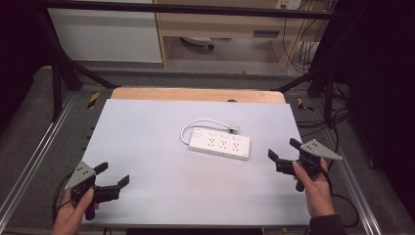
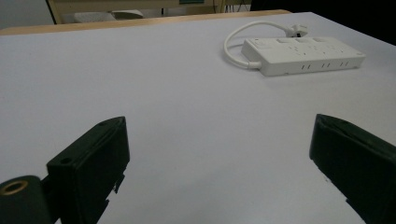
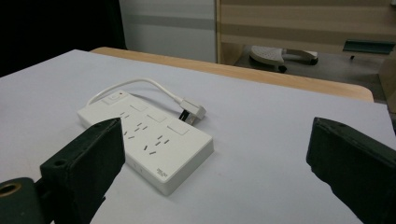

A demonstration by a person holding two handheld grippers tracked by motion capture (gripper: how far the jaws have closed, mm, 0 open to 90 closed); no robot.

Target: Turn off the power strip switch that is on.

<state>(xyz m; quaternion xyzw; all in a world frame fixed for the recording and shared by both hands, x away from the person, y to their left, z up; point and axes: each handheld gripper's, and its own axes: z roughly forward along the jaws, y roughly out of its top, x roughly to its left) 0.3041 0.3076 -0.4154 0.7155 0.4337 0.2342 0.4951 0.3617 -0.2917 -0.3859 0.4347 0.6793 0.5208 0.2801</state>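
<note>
A white power strip (image 1: pixel 219 143) lies flat near the middle of the white table (image 1: pixel 147 147), its short cord (image 1: pixel 195 125) looped round to a plug (image 1: pixel 234 129) behind it. My left gripper (image 1: pixel 112 175) hovers open at the near left corner, far from the strip (image 2: pixel 303 55), nothing between its jaws. At the right edge my right gripper (image 1: pixel 284 149) is open too, pointing at the strip (image 3: pixel 144 137) a short way off. The plug (image 3: pixel 192 112) rests on the table just behind the strip.
A wooden board edge (image 1: pixel 195 94) runs along the table's far side. Black frame bars (image 1: pixel 63 68) and aluminium rails (image 1: pixel 29 161) flank the table. Cables (image 1: pixel 303 49) hang at the back right, and a chair base (image 3: pixel 280 55) stands on the floor beyond.
</note>
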